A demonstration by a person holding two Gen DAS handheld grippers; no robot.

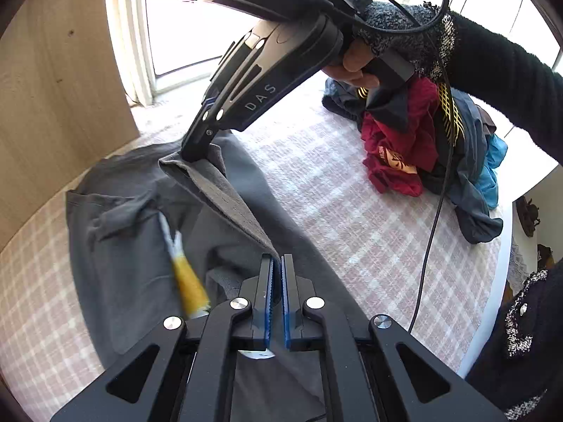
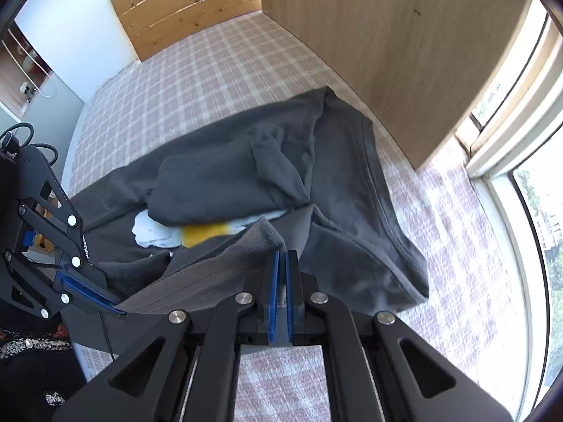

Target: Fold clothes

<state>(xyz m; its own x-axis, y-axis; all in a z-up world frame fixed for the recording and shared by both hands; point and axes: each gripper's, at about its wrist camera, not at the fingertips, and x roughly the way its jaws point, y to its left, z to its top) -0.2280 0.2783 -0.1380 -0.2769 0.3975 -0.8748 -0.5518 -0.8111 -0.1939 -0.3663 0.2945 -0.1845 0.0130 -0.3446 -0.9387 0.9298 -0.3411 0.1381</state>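
Note:
A dark grey T-shirt lies on the checked bedcover, part folded over itself, with a yellow and white print showing under the fold. My left gripper is shut on the shirt's raised hem. My right gripper is shut on the same hem further along. The hem stretches taut between them, lifted above the rest of the shirt. In the left wrist view the right gripper pinches the far corner, held by a hand in a dark sleeve. In the right wrist view the left gripper shows at the left.
A heap of clothes in red, blue and dark colours sits at the far right of the bed. A wooden panel stands close behind the shirt. Window frames lie to the right. A black cable hangs over the bedcover.

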